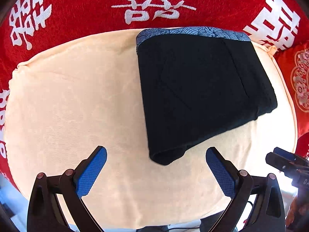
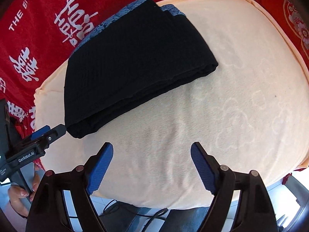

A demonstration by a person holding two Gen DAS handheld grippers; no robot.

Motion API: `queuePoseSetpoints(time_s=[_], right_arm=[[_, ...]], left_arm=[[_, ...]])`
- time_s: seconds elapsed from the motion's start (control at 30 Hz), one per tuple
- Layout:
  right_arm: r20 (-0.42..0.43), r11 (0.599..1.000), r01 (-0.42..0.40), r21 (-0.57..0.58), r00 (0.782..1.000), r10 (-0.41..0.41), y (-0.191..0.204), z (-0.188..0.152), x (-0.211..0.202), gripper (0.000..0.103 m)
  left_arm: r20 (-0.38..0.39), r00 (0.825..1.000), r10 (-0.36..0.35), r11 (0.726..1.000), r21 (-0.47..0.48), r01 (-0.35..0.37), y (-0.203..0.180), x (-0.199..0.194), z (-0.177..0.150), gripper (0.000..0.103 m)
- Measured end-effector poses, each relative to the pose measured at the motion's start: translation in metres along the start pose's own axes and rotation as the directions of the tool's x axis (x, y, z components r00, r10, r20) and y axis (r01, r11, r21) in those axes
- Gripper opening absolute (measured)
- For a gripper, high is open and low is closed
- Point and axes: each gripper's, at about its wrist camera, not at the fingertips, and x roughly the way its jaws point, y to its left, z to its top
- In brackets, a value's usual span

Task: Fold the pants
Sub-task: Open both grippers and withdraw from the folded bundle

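The black pants (image 1: 200, 94) lie folded into a compact stack on the cream cushion (image 1: 67, 96), with a blue patterned waistband (image 1: 189, 31) at the far edge. My left gripper (image 1: 156, 154) is open and empty, just short of the stack's near corner. In the right wrist view the folded pants (image 2: 135, 61) lie at upper left on the cushion (image 2: 241, 96). My right gripper (image 2: 151, 150) is open and empty over bare cushion, apart from the pants. The left gripper (image 2: 46, 133) shows there at left, close to the stack's corner.
A red cloth with white characters (image 1: 150, 2) backs the cushion. A red patterned pillow (image 1: 297, 81) sits at the right. The right gripper's tip (image 1: 283, 160) shows at the lower right. Cables and floor (image 2: 150, 216) lie below the cushion's front edge.
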Motion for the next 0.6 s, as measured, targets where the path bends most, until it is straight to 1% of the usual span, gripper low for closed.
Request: queuePoseSetpoints(time_s=[0.1, 0.2, 0.27, 0.3, 0.43, 0.53, 0.6], right_arm=[[0.007, 1.000, -0.017, 0.010, 1.000, 0.017, 0.017, -0.010, 0.002, 0.086], [0.004, 0.999, -0.032, 0.029, 0.999, 0.032, 0.023, -0.020, 0.007, 0.087], [-0.007, 0.998, -0.036, 0.045, 0.999, 0.036, 0.024, -0.029, 0.011, 0.088], [-0.017, 0.998, -0.041, 0.054, 0.999, 0.042, 0.023, -0.034, 0.015, 0.088], [-0.044, 0.996, -0.049, 0.078, 0.998, 0.053, 0.018, -0.051, 0.022, 0.088], [-0.067, 0.994, -0.051, 0.093, 0.996, 0.057, 0.010, -0.056, 0.029, 0.088], [-0.065, 0.993, -0.051, 0.107, 0.996, 0.058, 0.004, -0.055, 0.028, 0.088]], left_arm=[[0.007, 1.000, -0.018, 1.000, 0.000, 0.018, 0.010, -0.005, -0.004, 0.103], [0.005, 1.000, -0.014, 1.000, 0.005, 0.014, 0.019, -0.004, -0.007, 0.103], [0.001, 1.000, -0.014, 1.000, 0.003, 0.014, 0.023, -0.001, -0.010, 0.103], [-0.011, 1.000, -0.027, 1.000, -0.003, 0.027, 0.026, 0.003, -0.012, 0.103], [-0.083, 0.994, -0.076, 0.997, -0.027, 0.074, 0.032, 0.018, -0.019, 0.103], [-0.084, 0.995, -0.062, 0.998, -0.038, 0.059, 0.033, 0.016, -0.023, 0.103], [-0.079, 0.995, -0.053, 0.998, -0.050, 0.049, 0.033, 0.014, -0.023, 0.103]])
